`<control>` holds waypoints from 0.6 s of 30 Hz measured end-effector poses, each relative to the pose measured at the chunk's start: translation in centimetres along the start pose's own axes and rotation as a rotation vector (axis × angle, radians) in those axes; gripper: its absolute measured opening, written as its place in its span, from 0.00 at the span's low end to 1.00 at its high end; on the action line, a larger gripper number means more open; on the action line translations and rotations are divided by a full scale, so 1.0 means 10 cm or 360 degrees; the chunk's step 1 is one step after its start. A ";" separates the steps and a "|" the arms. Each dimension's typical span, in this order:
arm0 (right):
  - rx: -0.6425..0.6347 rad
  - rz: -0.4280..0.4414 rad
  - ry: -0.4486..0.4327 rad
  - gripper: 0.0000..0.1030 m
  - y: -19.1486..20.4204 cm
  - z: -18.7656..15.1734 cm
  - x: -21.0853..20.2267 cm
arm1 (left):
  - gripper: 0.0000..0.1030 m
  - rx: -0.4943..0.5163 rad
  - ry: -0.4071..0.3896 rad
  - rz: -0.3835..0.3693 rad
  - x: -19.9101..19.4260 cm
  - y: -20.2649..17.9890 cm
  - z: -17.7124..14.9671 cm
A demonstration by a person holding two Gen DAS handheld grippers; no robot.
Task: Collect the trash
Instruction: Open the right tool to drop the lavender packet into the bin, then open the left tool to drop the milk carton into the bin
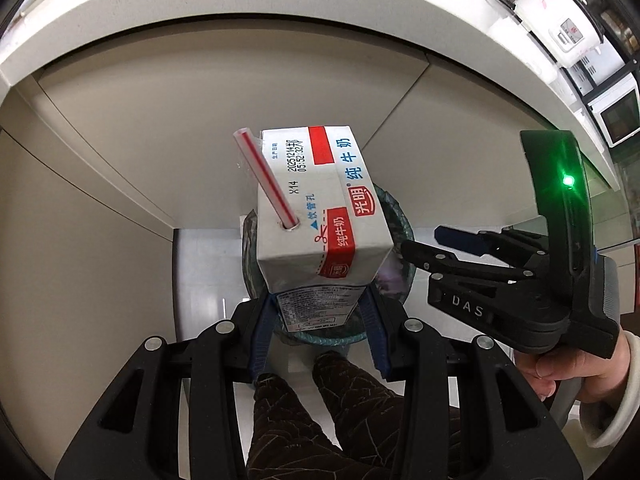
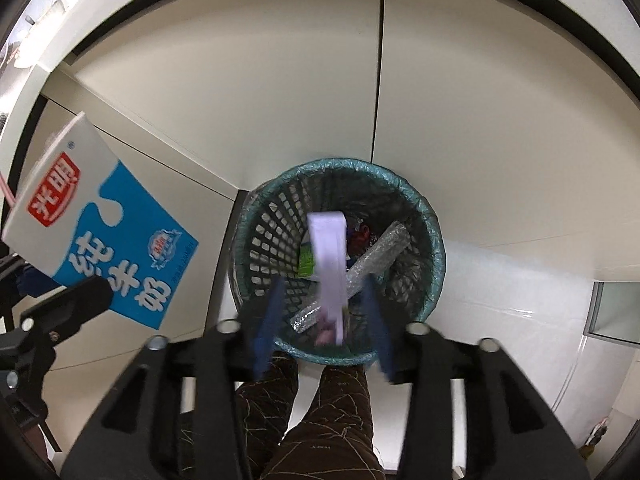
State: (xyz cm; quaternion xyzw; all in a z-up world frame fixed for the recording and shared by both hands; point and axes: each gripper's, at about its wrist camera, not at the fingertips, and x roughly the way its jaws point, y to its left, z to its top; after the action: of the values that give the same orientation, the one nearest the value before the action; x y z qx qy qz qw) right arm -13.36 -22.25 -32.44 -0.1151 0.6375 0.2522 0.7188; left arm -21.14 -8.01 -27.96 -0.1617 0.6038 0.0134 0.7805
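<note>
- The milk carton (image 1: 320,208) stands between your left gripper (image 1: 320,332) fingers, its long axis running away from the camera and its top face turned up toward the lens.
- A red-striped straw (image 1: 266,178) sticks out of the hole in that top face and leans up and to the left.
- Your left gripper's blue pads (image 1: 260,332) press on both narrow sides of the carton's lower end, so it is clamped on the carton, part-way open.
- The carton hangs directly over the teal basket (image 2: 434,240), which sits on the pale floor against the cabinet doors (image 2: 280,100).
- Your right gripper (image 2: 320,312) points steeply down over the basket with its fingers spread apart and nothing pressed between them.
- A pale lilac box (image 2: 330,264) lies between those fingers, long axis pointing away from you; it is blurred, so it looks to be loose inside the basket mouth, not held.
- Clear crumpled plastic (image 2: 376,256) and a green pack (image 2: 306,262) lie inside the basket.
- Your legs (image 2: 320,420) stand just below the rim.
</note>
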 end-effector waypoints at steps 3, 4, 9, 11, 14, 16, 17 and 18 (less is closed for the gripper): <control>0.0019 -0.0010 -0.0019 0.59 -0.01 -0.02 -0.05 | 0.38 0.0001 0.0013 -0.0004 0.03 0.00 0.01; 0.0028 -0.0014 -0.0023 0.60 -0.02 -0.02 -0.07 | 0.38 0.0003 0.0018 -0.0003 0.05 0.00 0.02; 0.0152 -0.0024 -0.0083 0.76 -0.25 -0.05 -0.25 | 0.38 0.0018 0.0044 -0.0019 0.15 -0.07 0.07; 0.0188 -0.0036 -0.0113 0.81 -0.36 -0.07 -0.34 | 0.38 0.0019 0.0059 -0.0032 0.21 -0.08 0.07; 0.0222 -0.0057 -0.0147 0.87 -0.50 -0.11 -0.46 | 0.38 0.0039 0.0085 -0.0042 0.32 -0.14 0.09; 0.0250 -0.0066 -0.0171 0.88 -0.59 -0.15 -0.54 | 0.38 0.0066 0.0099 -0.0045 0.39 -0.21 0.10; 0.0261 -0.0080 -0.0186 0.88 -0.63 -0.16 -0.57 | 0.38 0.0080 0.0103 -0.0050 0.42 -0.23 0.11; 0.0276 -0.0105 -0.0216 0.88 -0.67 -0.19 -0.63 | 0.39 0.0096 0.0109 -0.0052 0.45 -0.26 0.13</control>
State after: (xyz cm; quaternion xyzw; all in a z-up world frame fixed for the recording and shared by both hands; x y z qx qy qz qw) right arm -11.91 -30.21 -27.63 -0.0561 0.6027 0.1796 0.7755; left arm -18.15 -10.93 -31.35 -0.1482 0.6275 -0.0233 0.7640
